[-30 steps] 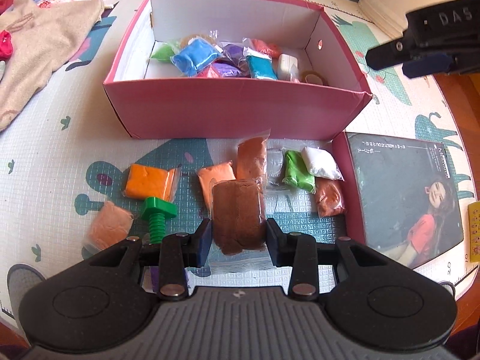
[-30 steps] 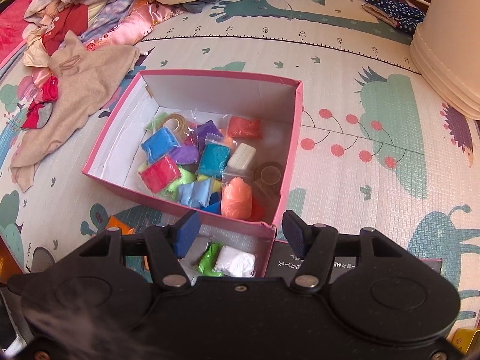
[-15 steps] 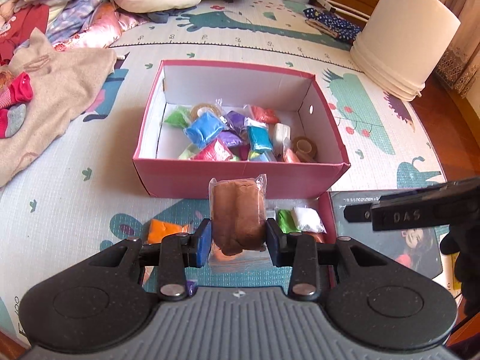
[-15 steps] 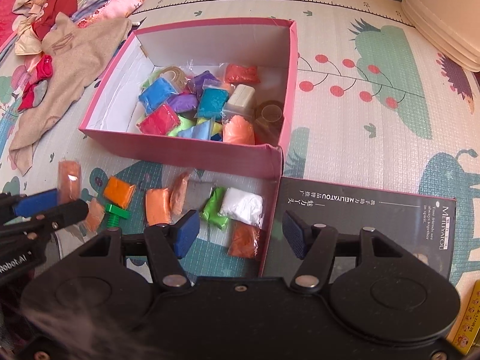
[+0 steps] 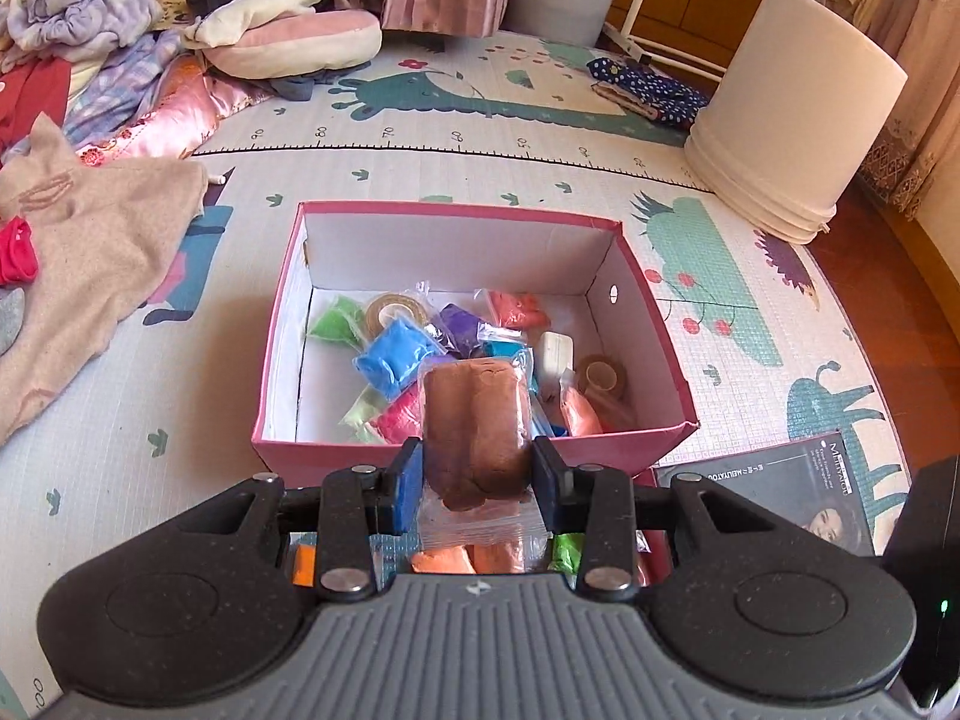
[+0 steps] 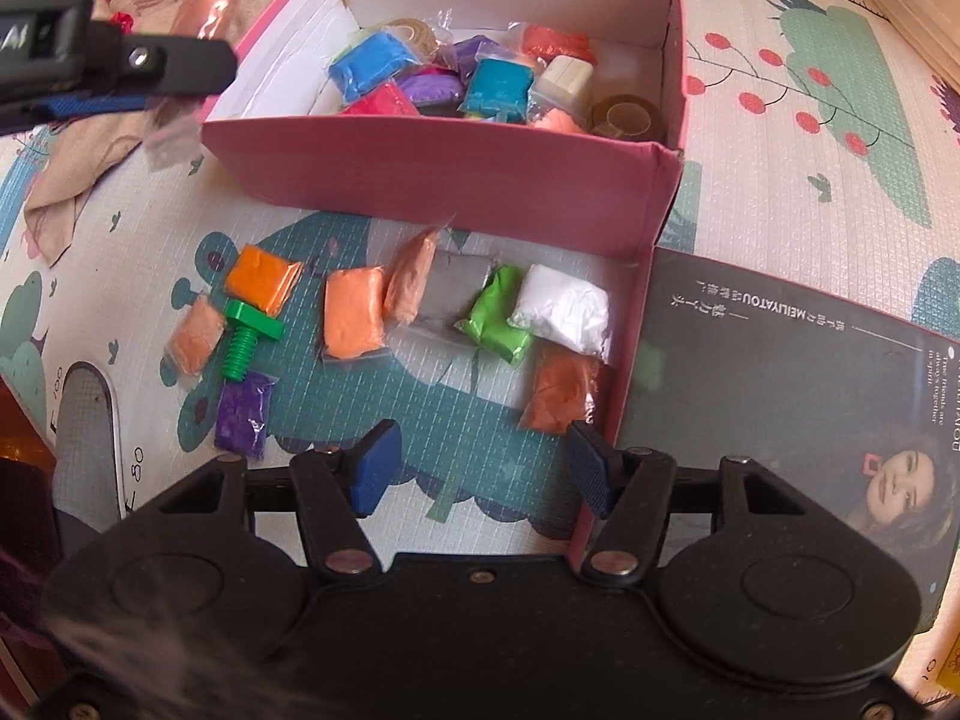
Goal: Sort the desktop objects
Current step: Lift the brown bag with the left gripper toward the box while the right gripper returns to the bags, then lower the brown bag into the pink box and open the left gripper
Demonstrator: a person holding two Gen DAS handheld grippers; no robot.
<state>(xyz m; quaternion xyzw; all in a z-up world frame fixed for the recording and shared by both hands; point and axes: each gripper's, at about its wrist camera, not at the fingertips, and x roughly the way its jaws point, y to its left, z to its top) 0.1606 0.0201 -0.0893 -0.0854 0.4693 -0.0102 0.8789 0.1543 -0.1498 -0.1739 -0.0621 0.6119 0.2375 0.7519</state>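
Left gripper (image 5: 474,468) was clenched on the brown clay packet (image 5: 477,429), pads squeezing its sides, packet held upright in the air just in front of the pink box (image 5: 474,456). Likely staged for a drop: the box already held bagged clay in blue (image 5: 393,360), purple and teal, plus tape rolls (image 5: 393,312).

Right gripper (image 6: 477,468) was released, jaws wide apart with nothing between them, low over the play mat (image 6: 420,432). It faced the unsorted row in front of the box: orange packets (image 6: 354,312), green packet (image 6: 498,315), white packet (image 6: 564,309), purple packet (image 6: 243,414) and a green plastic bolt (image 6: 246,339). Probably lining up the next pick, maybe the rust-orange packet (image 6: 558,393) nearest its right finger, beside the box lid (image 6: 780,372).
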